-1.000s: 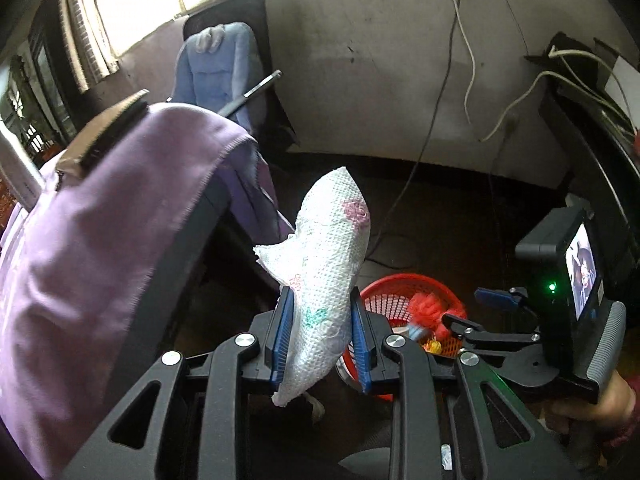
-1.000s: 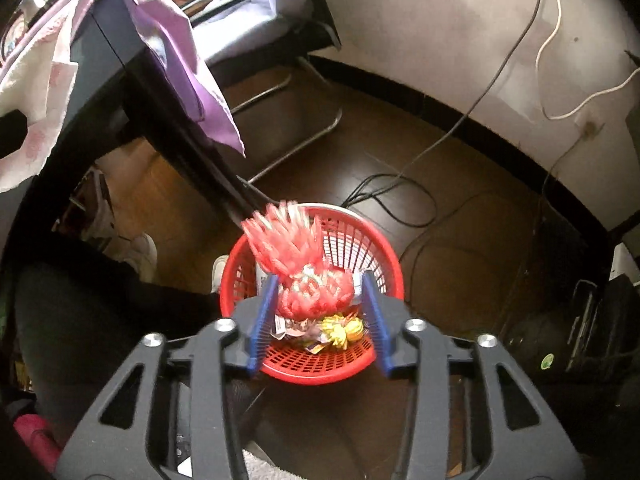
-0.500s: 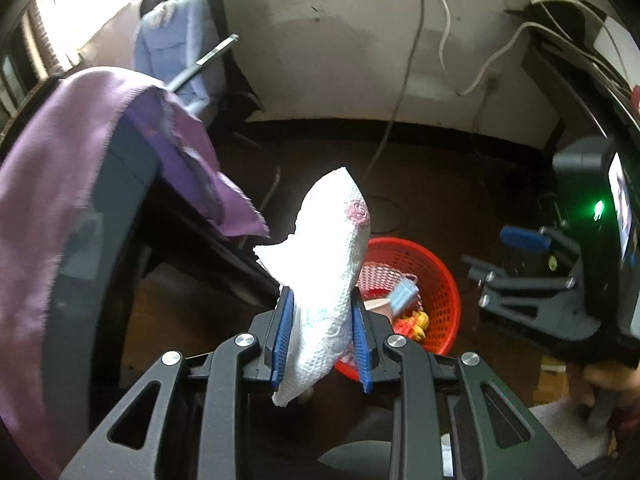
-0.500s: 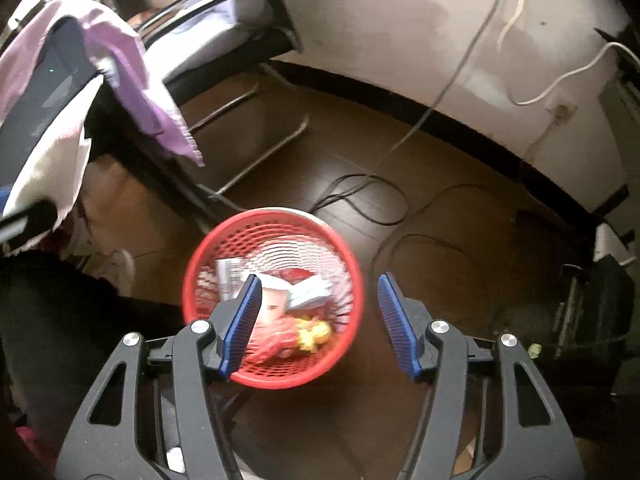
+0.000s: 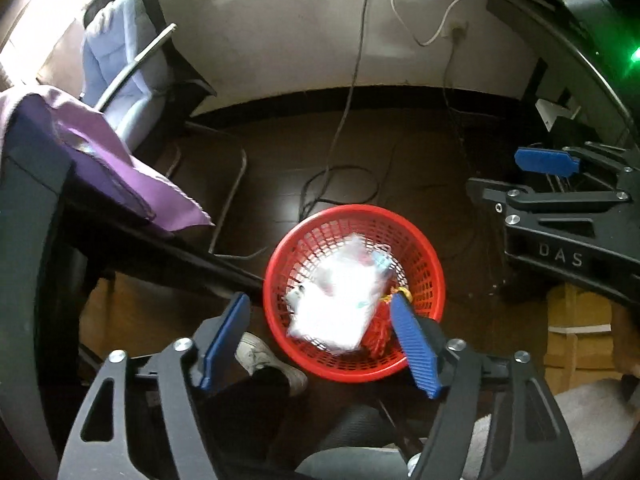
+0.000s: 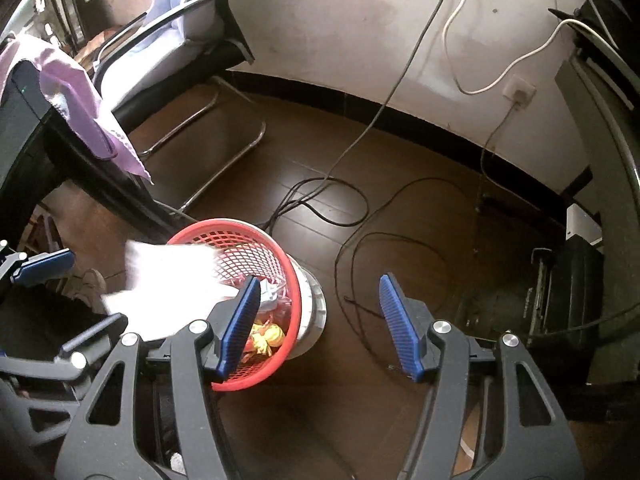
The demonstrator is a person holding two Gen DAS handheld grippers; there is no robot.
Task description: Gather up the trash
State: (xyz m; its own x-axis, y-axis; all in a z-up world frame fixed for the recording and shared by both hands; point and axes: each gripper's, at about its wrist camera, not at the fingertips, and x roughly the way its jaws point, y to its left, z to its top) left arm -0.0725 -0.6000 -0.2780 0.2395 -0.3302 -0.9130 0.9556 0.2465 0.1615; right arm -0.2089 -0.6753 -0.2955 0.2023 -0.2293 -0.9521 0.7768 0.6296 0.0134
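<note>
A red mesh basket stands on the dark wood floor; it also shows in the right wrist view. A white paper towel is blurred in the air over the basket, free of both grippers; it also shows in the right wrist view. Red and yellow trash lies in the basket. My left gripper is open above the basket. My right gripper is open and empty, to the right of the basket; it also shows in the left wrist view.
A dark desk with a purple cloth stands at the left. A padded chair is behind it. Cables lie on the floor near the wall. A white shoe is beside the basket. Dark equipment stands at the right.
My left gripper opened over the basket and let go of the paper towel, which is falling. My right gripper dropped the red trash into the basket and moved off to the right.
</note>
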